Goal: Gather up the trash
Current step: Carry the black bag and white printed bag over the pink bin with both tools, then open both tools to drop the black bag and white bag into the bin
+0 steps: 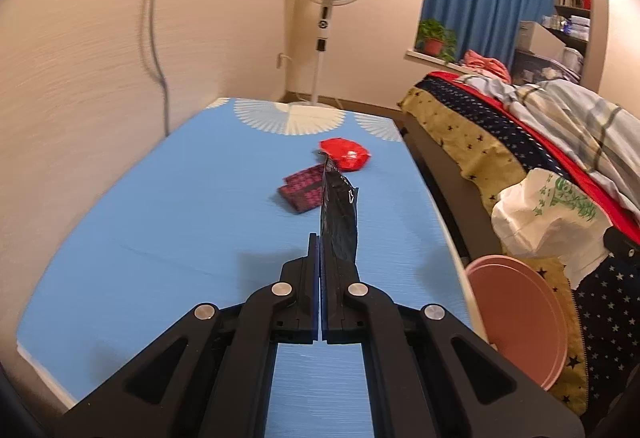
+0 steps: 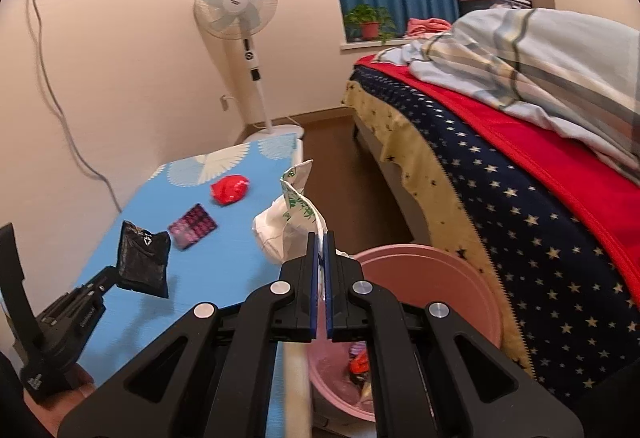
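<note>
My left gripper (image 1: 320, 238) is shut on a black wrapper (image 1: 339, 216), held edge-on above the blue table (image 1: 160, 230); the right wrist view shows that left gripper (image 2: 114, 276) with the black wrapper (image 2: 144, 262) hanging flat. My right gripper (image 2: 320, 238) is shut on a white plastic bag with green print (image 2: 294, 222), which hangs over the table's right edge near the pink bin (image 2: 432, 278). From the left wrist view the white bag (image 1: 548, 214) shows above the pink bin (image 1: 516, 318). A red crumpled wrapper (image 1: 346, 154) (image 2: 230, 189) and a magenta patterned packet (image 1: 302, 192) (image 2: 193, 225) lie on the table.
The pink bin stands on the floor between table and bed (image 2: 520, 178) and holds some trash at its bottom. A standing fan (image 2: 240, 10) is beyond the table's far end. A cable (image 2: 60, 110) hangs down the left wall. Dark floor (image 2: 360, 190) lies between table and bed.
</note>
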Motion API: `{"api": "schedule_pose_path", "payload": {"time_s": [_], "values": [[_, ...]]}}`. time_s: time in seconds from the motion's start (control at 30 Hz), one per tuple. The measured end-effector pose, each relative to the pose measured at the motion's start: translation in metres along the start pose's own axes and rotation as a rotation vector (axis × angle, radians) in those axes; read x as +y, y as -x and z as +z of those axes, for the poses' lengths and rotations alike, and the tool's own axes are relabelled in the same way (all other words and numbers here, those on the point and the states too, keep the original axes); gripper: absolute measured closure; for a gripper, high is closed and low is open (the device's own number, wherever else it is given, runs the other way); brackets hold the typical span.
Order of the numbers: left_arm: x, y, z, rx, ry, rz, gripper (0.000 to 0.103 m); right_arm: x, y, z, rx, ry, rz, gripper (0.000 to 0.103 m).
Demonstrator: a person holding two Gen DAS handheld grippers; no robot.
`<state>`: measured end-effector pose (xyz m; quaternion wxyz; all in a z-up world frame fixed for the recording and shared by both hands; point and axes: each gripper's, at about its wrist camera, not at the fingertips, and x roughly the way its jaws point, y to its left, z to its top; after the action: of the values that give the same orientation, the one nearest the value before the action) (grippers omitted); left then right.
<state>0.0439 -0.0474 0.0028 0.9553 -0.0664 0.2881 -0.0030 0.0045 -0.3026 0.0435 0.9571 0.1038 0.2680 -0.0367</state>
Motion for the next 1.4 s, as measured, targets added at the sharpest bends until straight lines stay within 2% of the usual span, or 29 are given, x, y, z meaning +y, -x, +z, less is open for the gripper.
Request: {"api": "schedule_pose_path", "payload": {"time_s": [0.6, 0.83, 1.07, 1.4], "values": [[-0.089, -0.02, -0.021, 0.03, -0.111, -0.214, 0.103, -0.044, -0.012, -0.013, 0.029, -0.071, -0.152, 0.1], [-0.129, -0.031, -0.039, 0.09, -0.18, -0.303, 0.103, -0.059, -0.022, -0.022, 0.057, -0.113, -0.212, 0.101], [-0.148, -0.042, -0.056, 0.148, -0.229, -0.336, 0.103, -0.065, -0.027, -0.026, 0.065, -0.125, -0.238, 0.101], [-0.159, -0.048, -0.062, 0.178, -0.258, -0.358, 0.103, -0.067, -0.027, -0.028, 0.061, -0.116, -0.274, 0.1]]}}
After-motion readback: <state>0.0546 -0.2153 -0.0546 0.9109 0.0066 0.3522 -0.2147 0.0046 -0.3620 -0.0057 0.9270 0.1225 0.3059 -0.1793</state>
